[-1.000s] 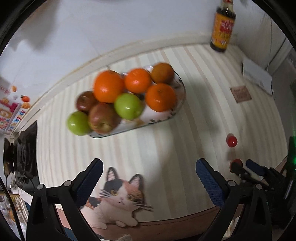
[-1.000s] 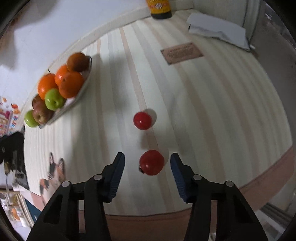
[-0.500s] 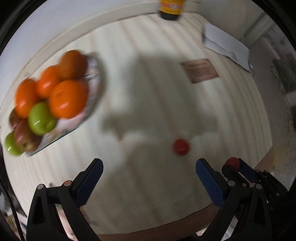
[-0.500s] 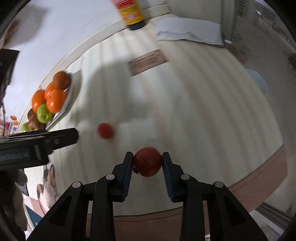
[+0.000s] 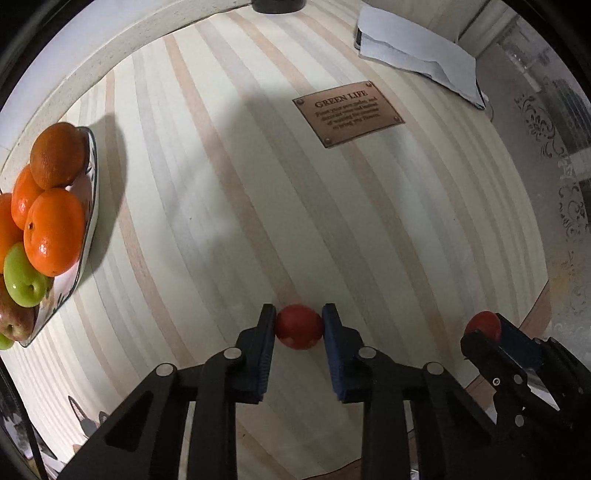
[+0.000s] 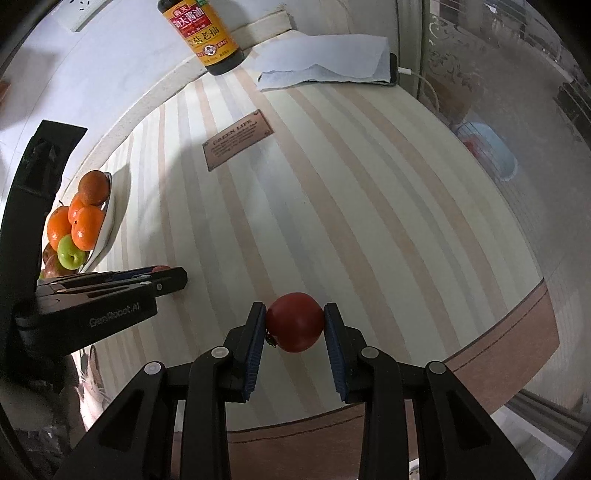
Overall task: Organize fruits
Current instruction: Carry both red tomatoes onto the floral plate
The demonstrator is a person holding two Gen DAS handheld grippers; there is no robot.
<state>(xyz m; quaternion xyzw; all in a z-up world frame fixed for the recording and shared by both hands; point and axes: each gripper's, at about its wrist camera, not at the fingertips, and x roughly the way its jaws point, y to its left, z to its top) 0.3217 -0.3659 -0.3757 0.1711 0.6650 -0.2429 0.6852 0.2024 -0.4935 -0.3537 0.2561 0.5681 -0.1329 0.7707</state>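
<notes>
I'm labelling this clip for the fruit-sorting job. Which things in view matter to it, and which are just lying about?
Job: left tomato in left gripper; right tomato in right gripper; fruit plate.
Lying about: sauce bottle, tissue, plaque, phone.

A striped table (image 6: 332, 206) meets a white wall (image 6: 110, 66); frosted, perhaps glass, panel (image 6: 517, 74) right.
</notes>
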